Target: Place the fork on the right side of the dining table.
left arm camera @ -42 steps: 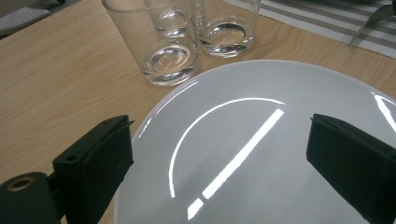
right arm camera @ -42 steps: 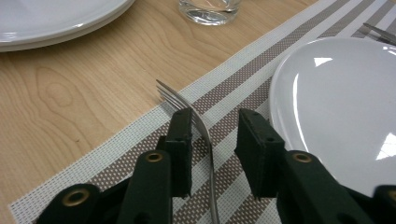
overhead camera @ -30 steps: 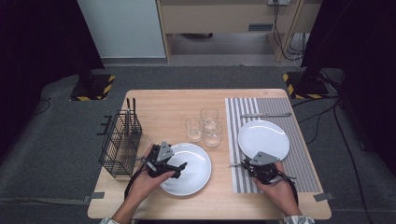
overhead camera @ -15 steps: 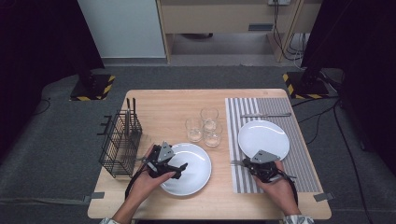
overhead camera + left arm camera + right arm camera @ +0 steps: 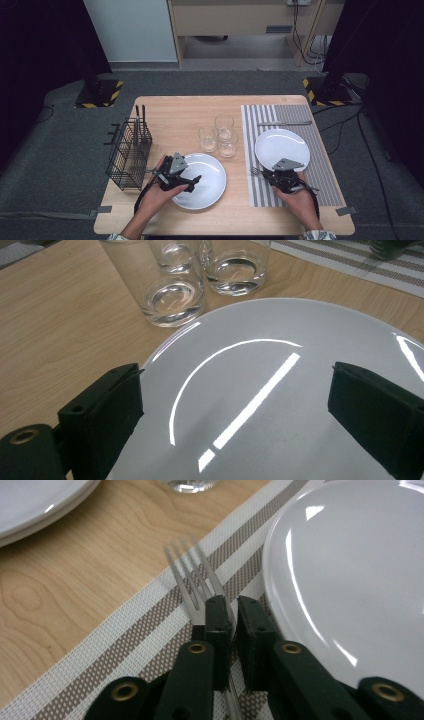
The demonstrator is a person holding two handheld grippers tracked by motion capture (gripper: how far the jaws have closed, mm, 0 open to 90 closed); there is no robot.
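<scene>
The fork (image 5: pixel 197 575) sits clamped between the fingers (image 5: pixel 218 625) of the right gripper (image 5: pixel 271 176), its handle running back between the two pads and its tines sticking out ahead of them, low over the striped placemat (image 5: pixel 150 625). Just to the right of those fingers lies the rim of a white plate (image 5: pixel 350 580) that rests on the placemat; ahead and to their left the mat ends and the bare wooden bench (image 5: pixel 75 570) begins. In the high view a table knife (image 5: pixel 284 123) lies on the mat beyond that plate, well apart from the fingers. The left gripper (image 5: pixel 192 181) has its fingers (image 5: pixel 107 410) spread wide and holding nothing, poised over a second white plate (image 5: pixel 280 405) whose surface fills the gap between them. Ahead of these fingers, just past the plate's far rim, stand three empty drinking glasses (image 5: pixel 175 300) close together. Off to the outer side of the left gripper, a black wire cutlery basket (image 5: pixel 129 150) stands at the bench edge.
</scene>
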